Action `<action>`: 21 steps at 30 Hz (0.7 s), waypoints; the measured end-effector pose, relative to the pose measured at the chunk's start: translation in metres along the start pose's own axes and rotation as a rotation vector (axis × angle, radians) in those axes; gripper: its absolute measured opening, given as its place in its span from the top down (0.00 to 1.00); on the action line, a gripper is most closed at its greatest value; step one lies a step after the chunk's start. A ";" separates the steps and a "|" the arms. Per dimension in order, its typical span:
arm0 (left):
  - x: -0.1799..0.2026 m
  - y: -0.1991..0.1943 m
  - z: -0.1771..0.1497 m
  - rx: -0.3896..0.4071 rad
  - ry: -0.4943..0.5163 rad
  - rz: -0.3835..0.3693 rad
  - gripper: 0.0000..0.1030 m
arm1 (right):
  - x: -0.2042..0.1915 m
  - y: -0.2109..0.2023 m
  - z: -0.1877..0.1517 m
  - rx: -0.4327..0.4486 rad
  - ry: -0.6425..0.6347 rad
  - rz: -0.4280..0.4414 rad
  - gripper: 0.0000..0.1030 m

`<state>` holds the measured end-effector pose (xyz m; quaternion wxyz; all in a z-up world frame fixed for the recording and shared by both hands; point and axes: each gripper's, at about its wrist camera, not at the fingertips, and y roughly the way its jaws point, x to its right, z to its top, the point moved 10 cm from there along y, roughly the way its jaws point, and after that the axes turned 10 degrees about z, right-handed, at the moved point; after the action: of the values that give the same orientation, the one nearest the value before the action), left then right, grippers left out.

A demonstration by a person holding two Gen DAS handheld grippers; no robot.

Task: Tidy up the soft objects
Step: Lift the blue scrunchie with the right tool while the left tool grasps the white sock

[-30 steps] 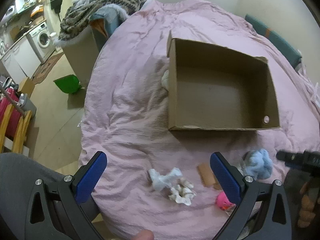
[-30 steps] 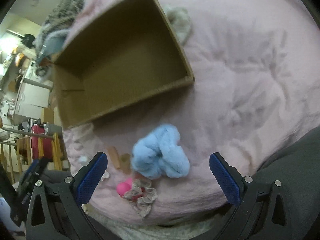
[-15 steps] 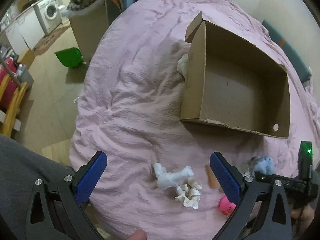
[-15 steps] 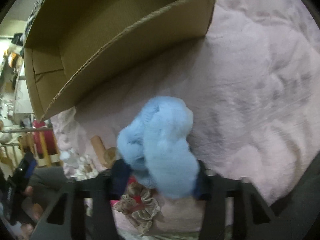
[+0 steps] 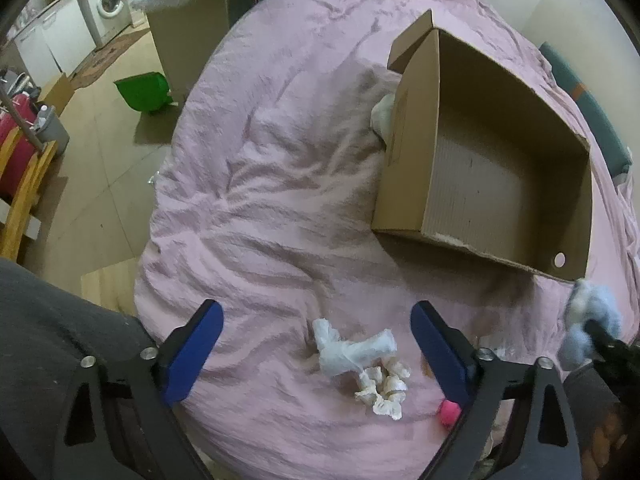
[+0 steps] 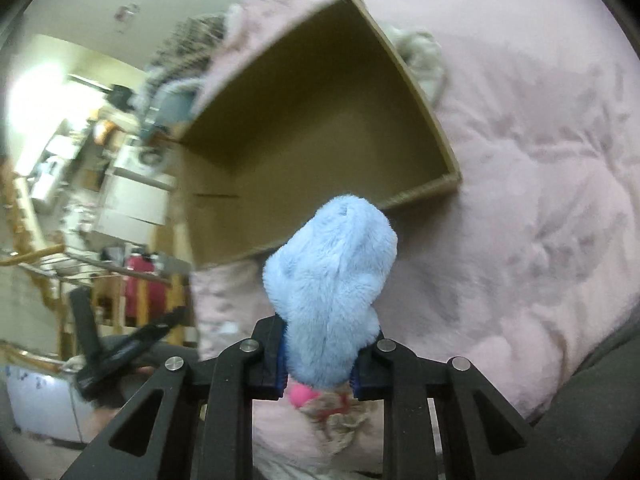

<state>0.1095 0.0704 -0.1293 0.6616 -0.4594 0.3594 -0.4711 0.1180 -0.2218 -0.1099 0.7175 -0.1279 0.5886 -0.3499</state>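
Blue plush (image 6: 330,292) near box (image 6: 416,194) rim

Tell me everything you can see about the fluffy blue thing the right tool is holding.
The fluffy blue thing is a pale blue, plush-looking bundle with a fold down its middle. The right tool is shut on its lower end, so it stands up from the tool, lifted off the pink bedspread, just short of the open cardboard box. From the left wrist view it shows at the far right edge, partly hidden. Only the fingers appear to touch it.
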 end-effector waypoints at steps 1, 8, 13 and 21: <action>0.002 0.002 -0.001 -0.010 0.004 -0.006 0.17 | -0.004 0.000 0.000 0.010 -0.009 0.018 0.77; 0.014 0.033 -0.021 -0.164 0.009 -0.054 0.37 | -0.009 0.011 0.001 0.007 -0.036 0.007 0.77; 0.027 0.049 -0.036 -0.240 0.037 -0.067 0.37 | -0.011 0.017 -0.004 -0.004 -0.040 -0.008 0.77; 0.037 0.074 -0.053 -0.315 0.046 -0.033 0.61 | -0.011 0.015 -0.010 -0.008 -0.047 -0.033 0.77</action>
<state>0.0942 0.0312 -0.2176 0.5650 -0.5524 0.4363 -0.4304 0.1138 -0.2016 -0.1134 0.7247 -0.1488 0.5706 -0.3564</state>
